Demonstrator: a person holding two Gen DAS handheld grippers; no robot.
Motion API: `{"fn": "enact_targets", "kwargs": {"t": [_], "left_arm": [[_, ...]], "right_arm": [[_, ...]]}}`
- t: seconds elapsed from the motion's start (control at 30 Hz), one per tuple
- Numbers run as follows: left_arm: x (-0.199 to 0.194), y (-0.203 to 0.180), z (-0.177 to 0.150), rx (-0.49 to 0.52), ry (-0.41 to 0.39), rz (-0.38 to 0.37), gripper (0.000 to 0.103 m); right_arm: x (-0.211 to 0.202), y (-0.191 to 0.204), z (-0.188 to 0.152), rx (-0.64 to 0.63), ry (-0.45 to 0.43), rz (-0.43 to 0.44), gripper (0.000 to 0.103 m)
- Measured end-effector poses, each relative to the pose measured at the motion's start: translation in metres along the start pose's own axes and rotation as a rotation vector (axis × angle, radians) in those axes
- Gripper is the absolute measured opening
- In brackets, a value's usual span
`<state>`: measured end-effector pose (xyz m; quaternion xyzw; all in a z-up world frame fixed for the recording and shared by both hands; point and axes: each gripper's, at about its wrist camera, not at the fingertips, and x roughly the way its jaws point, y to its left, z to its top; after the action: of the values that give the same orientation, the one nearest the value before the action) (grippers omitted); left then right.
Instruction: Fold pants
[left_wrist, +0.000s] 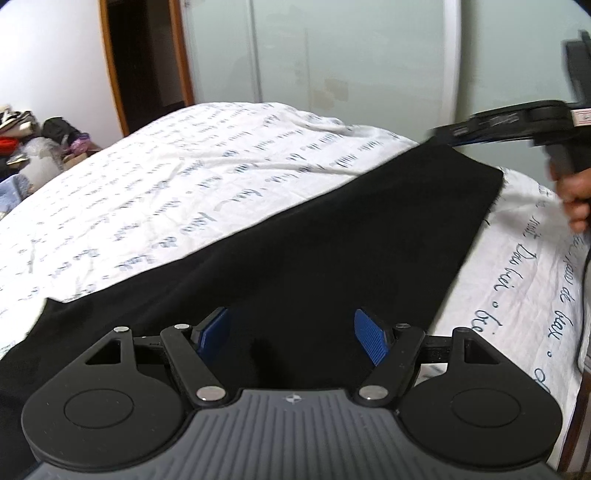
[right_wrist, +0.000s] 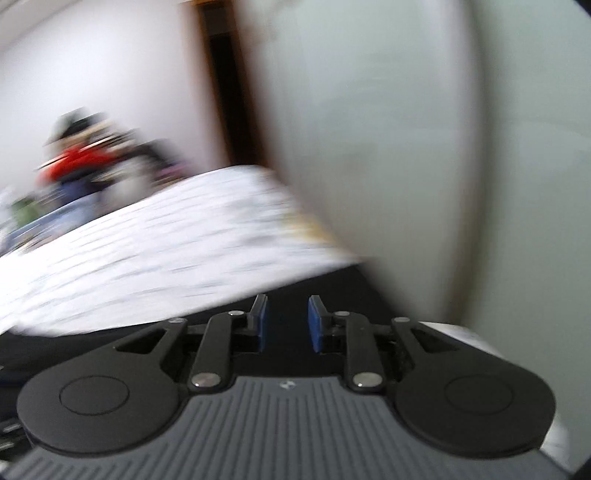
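Note:
Black pants (left_wrist: 332, 240) lie flat on a white bed sheet with blue writing (left_wrist: 147, 184), running from near left to far right. My left gripper (left_wrist: 291, 321) hovers over the near part of the pants, its blue pads wide apart and nothing between them. My right gripper (left_wrist: 458, 127) shows blurred at the far right, just above the far corner of the pants, with a hand (left_wrist: 572, 199) on its handle. In the blurred right wrist view, the right gripper (right_wrist: 286, 314) has a narrow gap between its pads and holds nothing; the black pants (right_wrist: 332, 288) lie below on the sheet (right_wrist: 147, 266).
Pale green wardrobe doors (left_wrist: 295, 55) stand behind the bed, with a dark doorway in a wooden frame (left_wrist: 147, 55) to their left. A pile of clothes and bags (left_wrist: 37, 136) sits beyond the bed's left side. The bed's edge drops off at the right.

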<state>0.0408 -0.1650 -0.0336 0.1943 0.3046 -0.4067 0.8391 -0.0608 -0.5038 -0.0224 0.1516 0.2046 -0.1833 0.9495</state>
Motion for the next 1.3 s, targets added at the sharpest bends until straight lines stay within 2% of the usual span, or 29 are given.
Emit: {"fn": "enact_targets", "kwargs": {"t": [0.1,0.17,0.27,0.33,0.4,0.47,0.53,0.6,0.63,0.73,0.83,1.0,1.03,1.07,1.17,1.3], "left_arm": [[-0.014,0.016,-0.008,0.005,-0.016,0.082,0.075],[-0.022,0.03,-0.015,0.013,-0.019,0.161,0.082],[-0.034,0.053,-0.029,0.006,-0.011,0.252,0.082],[-0.042,0.07,-0.036,-0.027,-0.004,0.29,0.082],[-0.05,0.087,-0.042,-0.074,-0.005,0.316,0.082],[-0.057,0.101,-0.047,-0.122,-0.01,0.333,0.082],[-0.061,0.117,-0.052,-0.174,-0.009,0.342,0.082],[-0.061,0.13,-0.056,-0.229,-0.003,0.349,0.082],[-0.061,0.135,-0.057,-0.255,0.002,0.353,0.082],[-0.065,0.144,-0.065,-0.316,0.015,0.343,0.082],[-0.067,0.144,-0.069,-0.327,0.02,0.334,0.082],[-0.064,0.146,-0.072,-0.285,0.024,0.37,0.082],[-0.06,0.147,-0.071,-0.284,0.023,0.372,0.082],[-0.06,0.147,-0.071,-0.283,0.022,0.374,0.082],[-0.056,0.152,-0.072,-0.29,0.028,0.383,0.082],[-0.05,0.158,-0.074,-0.333,0.046,0.376,0.082]], "right_arm": [[0.031,0.067,0.005,-0.142,0.074,0.206,0.023],[0.059,0.114,0.0,-0.22,0.15,0.348,0.023],[0.087,0.169,-0.019,-0.336,0.281,0.503,0.023],[0.103,0.199,-0.032,-0.424,0.347,0.539,0.023],[0.112,0.214,-0.039,-0.477,0.368,0.532,0.024],[0.119,0.223,-0.029,-0.462,0.346,0.504,0.026],[0.113,0.23,-0.009,-0.439,0.295,0.563,0.026],[0.105,0.248,0.0,-0.485,0.257,0.59,0.027],[0.108,0.261,0.003,-0.524,0.247,0.592,0.031],[0.132,0.29,0.004,-0.578,0.271,0.64,0.035],[0.16,0.313,0.004,-0.599,0.32,0.698,0.035],[0.194,0.34,-0.009,-0.581,0.418,0.77,0.038],[0.198,0.341,-0.009,-0.574,0.438,0.789,0.03],[0.199,0.343,-0.009,-0.567,0.442,0.814,0.009],[0.189,0.347,-0.007,-0.588,0.4,0.83,0.005],[0.177,0.365,-0.006,-0.679,0.302,0.736,0.004]]}}
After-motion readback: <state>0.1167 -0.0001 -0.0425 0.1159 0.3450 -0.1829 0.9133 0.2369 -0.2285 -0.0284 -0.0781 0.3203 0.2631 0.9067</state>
